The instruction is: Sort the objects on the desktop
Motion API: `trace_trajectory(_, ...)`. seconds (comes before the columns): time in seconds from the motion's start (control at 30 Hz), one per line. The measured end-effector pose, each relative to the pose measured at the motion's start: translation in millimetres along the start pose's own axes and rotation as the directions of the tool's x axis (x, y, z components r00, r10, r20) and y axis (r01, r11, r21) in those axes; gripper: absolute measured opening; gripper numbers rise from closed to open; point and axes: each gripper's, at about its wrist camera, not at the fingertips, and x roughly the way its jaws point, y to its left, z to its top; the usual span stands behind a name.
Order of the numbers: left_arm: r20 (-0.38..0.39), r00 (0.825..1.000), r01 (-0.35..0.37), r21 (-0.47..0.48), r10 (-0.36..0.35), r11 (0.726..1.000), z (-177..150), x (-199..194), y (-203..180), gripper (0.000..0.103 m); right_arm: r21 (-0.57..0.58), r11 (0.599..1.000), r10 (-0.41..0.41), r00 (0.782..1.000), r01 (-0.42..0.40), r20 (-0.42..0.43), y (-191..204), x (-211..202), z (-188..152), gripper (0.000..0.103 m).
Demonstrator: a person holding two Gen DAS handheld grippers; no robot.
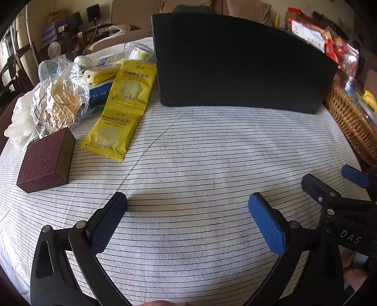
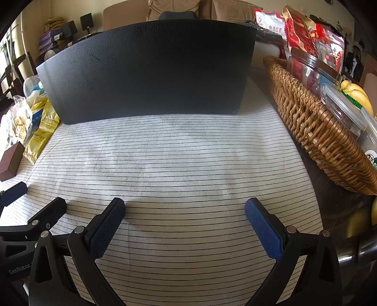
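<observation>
Jaws of the left gripper (image 1: pixel 188 200) and right gripper (image 2: pixel 185 206) stand wide apart, empty, side by side low over the near striped white cloth (image 1: pixel 188 153). The yellow two-sachet strip (image 1: pixel 120 108) and dark red rectangular sanding block (image 1: pixel 44 162) lie far left; the upright black box (image 2: pixel 146 70) stands at the far centre.

A beige sofa (image 2: pixel 179 9) stands behind the striped tablecloth (image 2: pixel 179 160), daylit.

Upright panel (image 1: pixel 240 63) is set at frame top centre; sachets (image 1: pixel 120 108), block (image 1: pixel 46 160) at left; basket (image 2: pixel 315 127) at right.
</observation>
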Motion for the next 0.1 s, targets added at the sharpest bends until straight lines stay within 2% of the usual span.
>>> trace_trajectory(0.1,0.0,1.0,0.0,0.0,0.0,1.0,0.2,-0.2,-0.3,0.103,0.0,1.0,0.0,1.0,0.0,0.0,0.0,0.1,0.1,0.103)
